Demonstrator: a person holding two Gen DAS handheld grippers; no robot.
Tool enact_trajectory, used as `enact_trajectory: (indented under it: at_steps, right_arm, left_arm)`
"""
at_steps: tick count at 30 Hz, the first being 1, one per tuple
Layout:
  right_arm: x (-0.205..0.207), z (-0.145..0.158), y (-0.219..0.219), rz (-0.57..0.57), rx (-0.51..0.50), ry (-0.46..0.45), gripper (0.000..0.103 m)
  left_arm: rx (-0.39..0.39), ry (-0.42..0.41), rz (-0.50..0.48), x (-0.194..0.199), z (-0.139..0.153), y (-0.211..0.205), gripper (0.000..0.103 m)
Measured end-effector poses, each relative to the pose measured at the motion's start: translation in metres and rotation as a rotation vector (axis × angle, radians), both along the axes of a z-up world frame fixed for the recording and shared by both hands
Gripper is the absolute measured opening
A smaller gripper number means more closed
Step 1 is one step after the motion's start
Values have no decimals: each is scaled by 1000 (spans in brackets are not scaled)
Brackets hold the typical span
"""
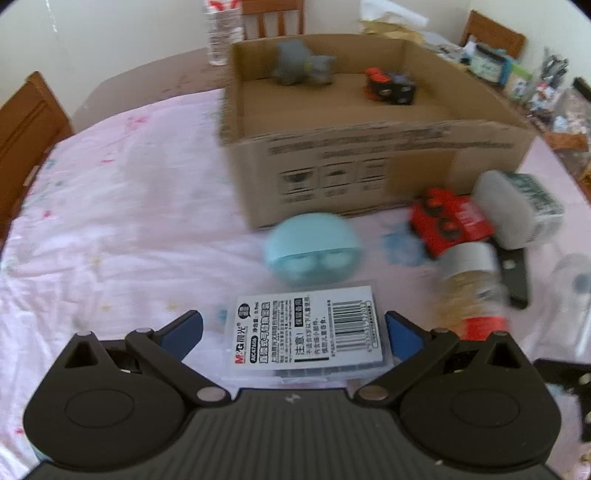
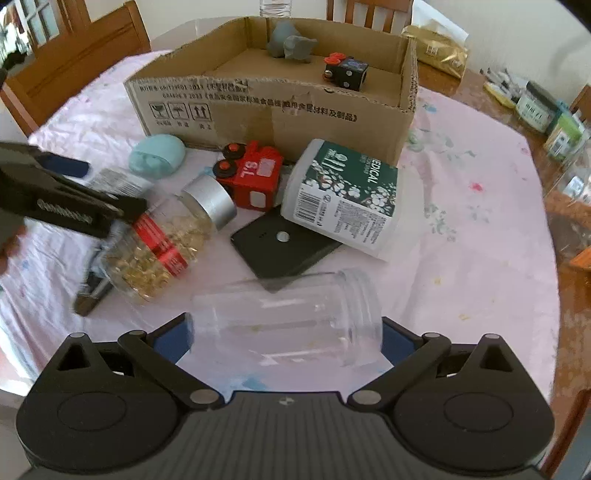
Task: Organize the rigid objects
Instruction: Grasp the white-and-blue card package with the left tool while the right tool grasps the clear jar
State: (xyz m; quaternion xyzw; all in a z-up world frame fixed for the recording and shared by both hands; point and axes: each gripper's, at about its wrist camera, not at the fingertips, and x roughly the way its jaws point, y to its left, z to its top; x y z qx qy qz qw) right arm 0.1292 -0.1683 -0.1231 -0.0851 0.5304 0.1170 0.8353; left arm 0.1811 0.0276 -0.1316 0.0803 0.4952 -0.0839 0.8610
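M&G pack (image 1: 310,332) between spread left gripper (image 1: 294,334) | clear jar (image 2: 291,317) between spread right gripper (image 2: 286,338)

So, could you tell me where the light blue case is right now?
The light blue case lies on the pink cloth against the cardboard box, left of the red toy truck.

Round wooden table (image 2: 480,79) under pink cloth (image 1: 122,192), wooden chairs (image 2: 79,55) around it, plain cream wall (image 1: 122,33) behind, soft daylight.
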Motion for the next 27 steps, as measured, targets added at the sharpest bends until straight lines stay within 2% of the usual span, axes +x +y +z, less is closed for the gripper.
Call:
enact_trajectory:
  at_steps: [2,4,7,16,27]
  right_arm:
    - [-1,-4,1,5,-27,-5,103]
    - [-2,-10,2,9,-43,-1,103]
    - [-1,-12,-3,-3,-4,0,103]
    - [-12,-15,-9,32,25,-97,103]
    - [-14,-16,-10,36,34,-122,103]
  left_arm:
    - [17,9,10,0,-3,8,103]
    - [-25,27,27,0,-4,17,103]
    - [-46,20,50,-2,-5,23,103]
    - [-56,-27,-13,-12,-6,28,103]
    - [-57,-21,-32,-6,-7,17,102]
